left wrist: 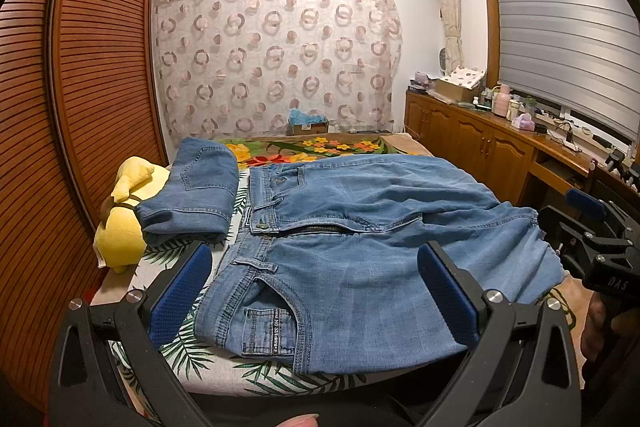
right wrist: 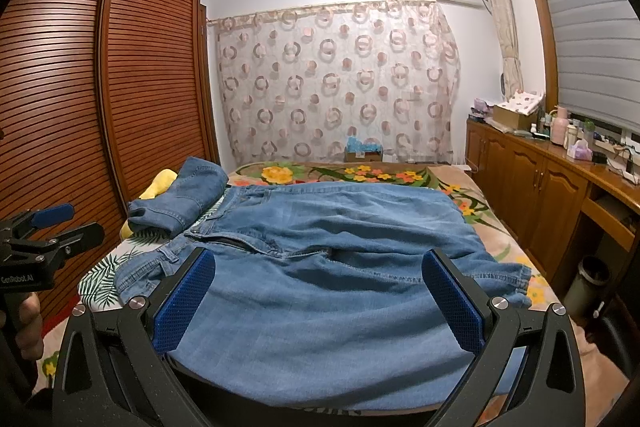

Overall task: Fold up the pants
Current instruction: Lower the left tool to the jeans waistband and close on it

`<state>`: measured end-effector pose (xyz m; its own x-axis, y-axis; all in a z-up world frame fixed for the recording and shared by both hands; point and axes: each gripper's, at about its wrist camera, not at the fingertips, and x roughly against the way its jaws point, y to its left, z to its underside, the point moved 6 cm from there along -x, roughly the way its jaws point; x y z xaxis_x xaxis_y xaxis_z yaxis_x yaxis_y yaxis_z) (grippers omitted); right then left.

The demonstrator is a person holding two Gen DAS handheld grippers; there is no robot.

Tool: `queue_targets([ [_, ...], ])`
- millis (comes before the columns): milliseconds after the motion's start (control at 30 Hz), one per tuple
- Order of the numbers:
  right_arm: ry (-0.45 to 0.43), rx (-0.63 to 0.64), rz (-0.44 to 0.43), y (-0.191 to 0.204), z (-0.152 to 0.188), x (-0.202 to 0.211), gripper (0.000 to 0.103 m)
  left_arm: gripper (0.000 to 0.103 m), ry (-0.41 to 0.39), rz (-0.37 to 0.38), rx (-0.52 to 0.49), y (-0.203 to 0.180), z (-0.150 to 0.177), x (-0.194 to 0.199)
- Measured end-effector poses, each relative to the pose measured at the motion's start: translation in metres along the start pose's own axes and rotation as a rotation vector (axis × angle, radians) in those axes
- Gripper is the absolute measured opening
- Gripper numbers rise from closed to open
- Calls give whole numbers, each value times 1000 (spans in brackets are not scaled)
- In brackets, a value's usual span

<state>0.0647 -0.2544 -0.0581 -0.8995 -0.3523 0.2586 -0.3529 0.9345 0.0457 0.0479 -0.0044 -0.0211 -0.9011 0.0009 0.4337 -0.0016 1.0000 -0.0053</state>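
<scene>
Blue denim pants [left wrist: 360, 251] lie spread flat on the floral-printed bed [right wrist: 448, 173], waistband towards the slatted brown wooden wardrobe [left wrist: 100, 67]. A second, folded pair of blue jeans [left wrist: 196, 187] rests beside that waistband, on a yellow plush toy [left wrist: 124, 231]. The left gripper [left wrist: 314, 295] and the right gripper [right wrist: 320, 303] hover over the pants, both spread wide, grasping nothing.

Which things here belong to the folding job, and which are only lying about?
For the job:
- spread jeans
- left gripper, open
- right gripper, open
- bed

Only lying about:
- folded jeans
- yellow plush toy
- cardboard box
- bottles on the cabinet
</scene>
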Motion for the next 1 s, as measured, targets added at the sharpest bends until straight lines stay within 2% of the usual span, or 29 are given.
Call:
queue_targets([
  [200, -4, -6, -1, -1, 0, 0, 103, 103, 8, 4, 1, -7, -3, 2],
  [500, 18, -26, 6, -9, 8, -10, 103, 103, 91, 14, 14, -11, 17, -13],
  [1000, 98, -30, 44, -13, 10, -34, 103, 103, 175, 13, 47, 16, 48, -52],
])
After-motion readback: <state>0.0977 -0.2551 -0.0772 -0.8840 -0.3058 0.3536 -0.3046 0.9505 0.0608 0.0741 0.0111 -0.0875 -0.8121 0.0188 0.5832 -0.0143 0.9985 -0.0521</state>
